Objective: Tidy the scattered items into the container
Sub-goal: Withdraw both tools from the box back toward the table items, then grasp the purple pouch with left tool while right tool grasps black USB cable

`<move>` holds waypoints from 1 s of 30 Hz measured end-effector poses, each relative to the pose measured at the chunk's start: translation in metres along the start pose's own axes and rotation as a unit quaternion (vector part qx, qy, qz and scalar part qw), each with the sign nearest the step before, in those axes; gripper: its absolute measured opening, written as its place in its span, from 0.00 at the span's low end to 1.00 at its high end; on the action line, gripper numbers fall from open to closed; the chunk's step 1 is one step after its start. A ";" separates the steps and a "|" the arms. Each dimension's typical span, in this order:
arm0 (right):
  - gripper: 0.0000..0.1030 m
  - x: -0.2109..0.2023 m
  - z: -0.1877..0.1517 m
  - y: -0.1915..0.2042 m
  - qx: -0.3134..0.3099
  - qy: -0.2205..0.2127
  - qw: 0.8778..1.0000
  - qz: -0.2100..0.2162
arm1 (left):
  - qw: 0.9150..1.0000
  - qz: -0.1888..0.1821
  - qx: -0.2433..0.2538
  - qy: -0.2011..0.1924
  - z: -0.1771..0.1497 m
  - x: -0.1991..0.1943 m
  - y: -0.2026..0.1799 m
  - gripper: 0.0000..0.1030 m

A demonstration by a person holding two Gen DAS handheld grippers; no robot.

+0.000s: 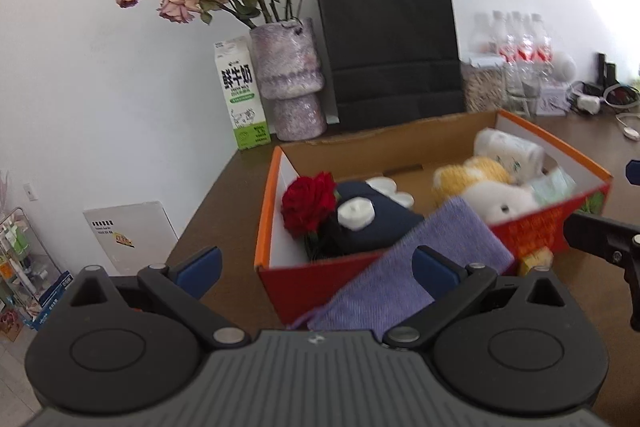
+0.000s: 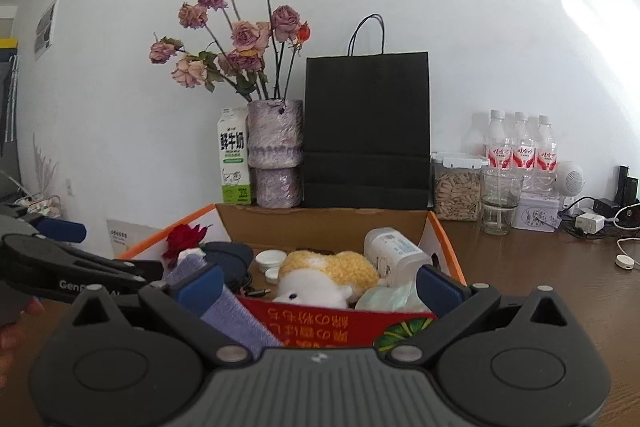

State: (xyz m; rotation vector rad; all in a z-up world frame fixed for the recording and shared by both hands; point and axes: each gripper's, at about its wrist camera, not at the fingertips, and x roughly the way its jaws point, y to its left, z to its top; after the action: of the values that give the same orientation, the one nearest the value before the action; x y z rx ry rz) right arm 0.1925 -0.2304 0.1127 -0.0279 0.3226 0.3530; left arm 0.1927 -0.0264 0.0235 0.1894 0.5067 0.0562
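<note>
An orange and red cardboard box [image 1: 276, 187] stands on the brown table just ahead of both grippers. Inside lie a red rose [image 1: 308, 201], a dark blue pouch [image 1: 380, 223] with a white candle [image 1: 355, 213] on it, a yellow and white plush toy [image 2: 324, 273], a white bottle [image 2: 394, 253] and a pale green packet [image 1: 554, 185]. A purple cloth [image 1: 400, 275] hangs over the box's front wall, half in and half out. My left gripper [image 1: 318, 259] is open, its right finger beside the cloth. My right gripper [image 2: 318, 279] is open at the box front, holding nothing.
Behind the box stand a milk carton [image 1: 240, 95], a vase of dried roses [image 1: 290, 79], a black paper bag [image 1: 392, 43], water bottles [image 2: 520, 143] and a jar [image 2: 458, 191]. Chargers and cables [image 2: 592, 223] lie far right. A small yellow item [image 1: 536, 261] sits outside the box's front corner.
</note>
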 end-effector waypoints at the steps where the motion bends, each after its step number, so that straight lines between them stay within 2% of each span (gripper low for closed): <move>1: 1.00 -0.004 -0.002 0.001 -0.008 0.014 1.000 0.002 | 1.000 -0.006 0.002 0.003 -0.004 -0.004 0.001 1.00; 8: 0.99 -0.014 -0.015 0.012 -0.028 0.122 0.991 0.036 | 0.998 -0.023 0.009 0.065 -0.025 -0.013 0.011 1.00; 12: 0.98 -0.019 -0.019 0.026 -0.049 0.163 0.984 0.051 | 0.995 -0.034 0.004 0.099 -0.036 -0.022 0.020 1.00; 16: 0.98 -0.023 -0.022 0.036 -0.066 0.181 0.980 0.054 | 0.988 -0.044 0.013 0.144 -0.055 -0.030 0.032 1.00; 19: 0.98 -0.024 -0.023 0.039 -0.069 0.186 0.979 0.051 | 0.985 -0.044 -0.018 0.169 -0.066 -0.031 0.050 1.00; 23: 0.95 -0.020 -0.023 0.044 -0.073 0.190 0.978 0.046 | 0.984 -0.026 -0.036 0.174 -0.075 -0.025 0.060 1.00; 25: 0.94 -0.017 -0.023 0.047 -0.073 0.192 0.978 0.044 | 0.981 -0.033 -0.045 0.184 -0.078 -0.020 0.061 1.00; 30: 0.90 -0.008 -0.023 0.048 -0.068 0.199 0.977 0.036 | 0.984 -0.034 -0.025 0.172 -0.081 -0.020 0.054 1.00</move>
State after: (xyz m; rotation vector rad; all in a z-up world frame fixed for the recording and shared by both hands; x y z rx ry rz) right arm 0.1617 -0.1899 0.0943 -0.2240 0.6962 0.4404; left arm 0.1353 0.0377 -0.0261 0.1129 0.8550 0.0357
